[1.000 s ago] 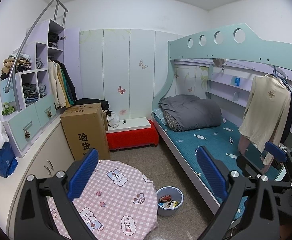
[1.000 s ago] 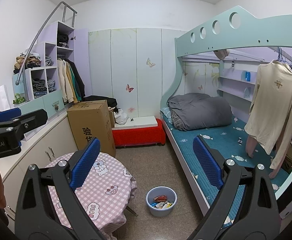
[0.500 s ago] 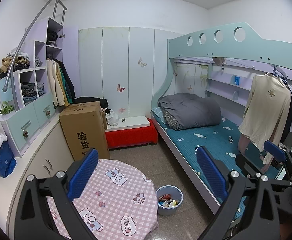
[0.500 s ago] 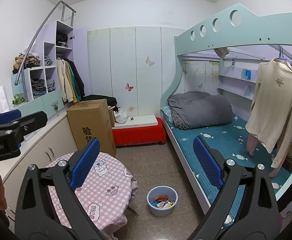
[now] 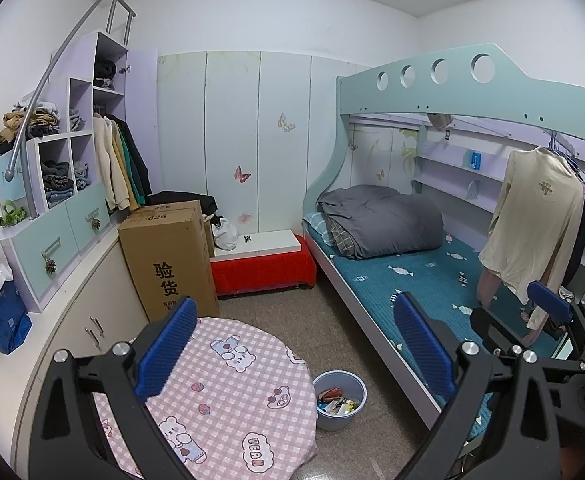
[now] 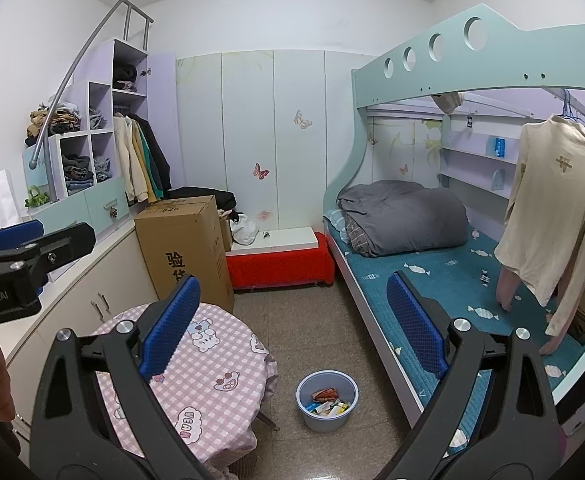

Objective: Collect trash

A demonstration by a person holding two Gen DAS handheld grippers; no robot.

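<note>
Both tools are held high and level. The left gripper (image 5: 292, 344) and right gripper (image 6: 288, 328) each gape wide with nothing between the blue pads. Below and ahead of both sits the trash bin (image 6: 327, 400), on the floor between the round checked table (image 5: 228, 392) and the bunk bed (image 6: 432, 280), wrappers already inside (no loose litter that I can make out). The right gripper looks a touch nearer the bin. Against a second ago, both views have only drifted slightly; bin and table sit unmoved.

left tongs (image 5: 294, 350) spread wide, empty; bin (image 5: 339, 399) holds wrappers (image 5: 334, 400); beside pink table (image 5: 228, 400)
</note>
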